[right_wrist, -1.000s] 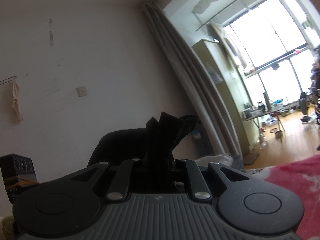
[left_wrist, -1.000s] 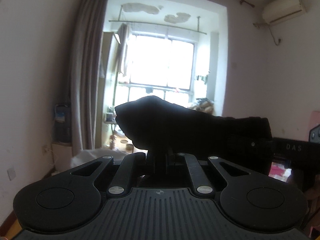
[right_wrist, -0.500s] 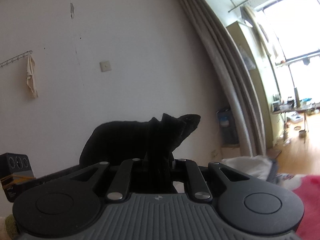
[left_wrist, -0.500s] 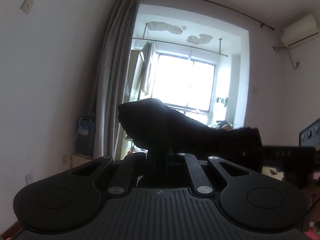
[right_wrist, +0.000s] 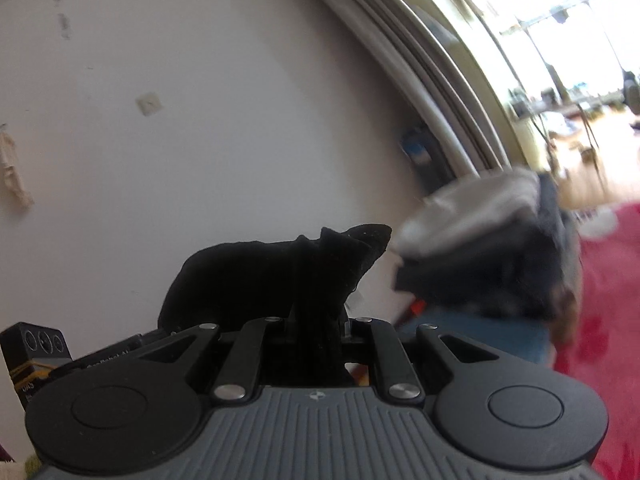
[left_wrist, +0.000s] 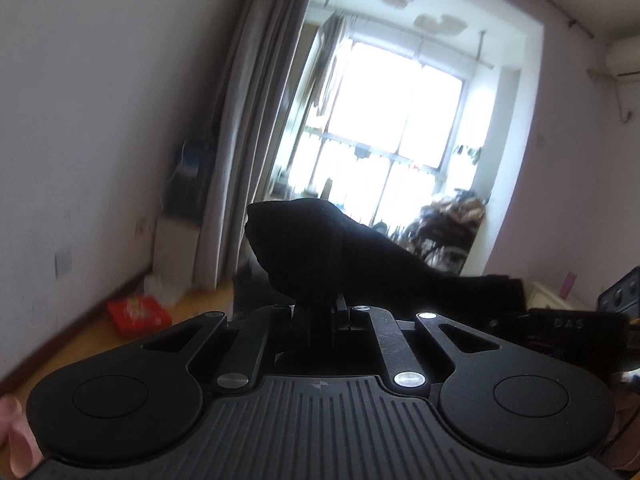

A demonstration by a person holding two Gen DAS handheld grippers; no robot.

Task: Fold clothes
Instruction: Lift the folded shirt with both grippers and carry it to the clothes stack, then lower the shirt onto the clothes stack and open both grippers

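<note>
Both views have tilted since half a second ago: the left camera now takes in the floor and a red box (left_wrist: 138, 314) that was out of sight, and the right one now shows a blurred pile of clothes (right_wrist: 486, 248) that has come much nearer.

From the left wrist, the left gripper (left_wrist: 322, 312) is closed on a black garment (left_wrist: 304, 248). The cloth bunches above the pinched fingers and stretches away to the right, toward the other gripper's dark body marked "DAS" at the right edge. Left of it the red box lies flat on the wooden floor beside the wall; its contents cannot be made out. Behind the garment hang a grey curtain (left_wrist: 256, 112) and a bright window (left_wrist: 392, 136). A fingertip of the person shows at the lower left corner.

From the right wrist, a dark box (right_wrist: 30, 356) with round openings sits at the far left; it cannot be told what it holds. The right gripper (right_wrist: 318, 320) is clamped on the same black garment (right_wrist: 256, 276), which humps up to the left and ends in a small peak on the right, held in the air against a white wall. Just right of that peak is the blurred pile, grey on top and dark below. A red blanket (right_wrist: 600, 320) fills the right edge.
</note>
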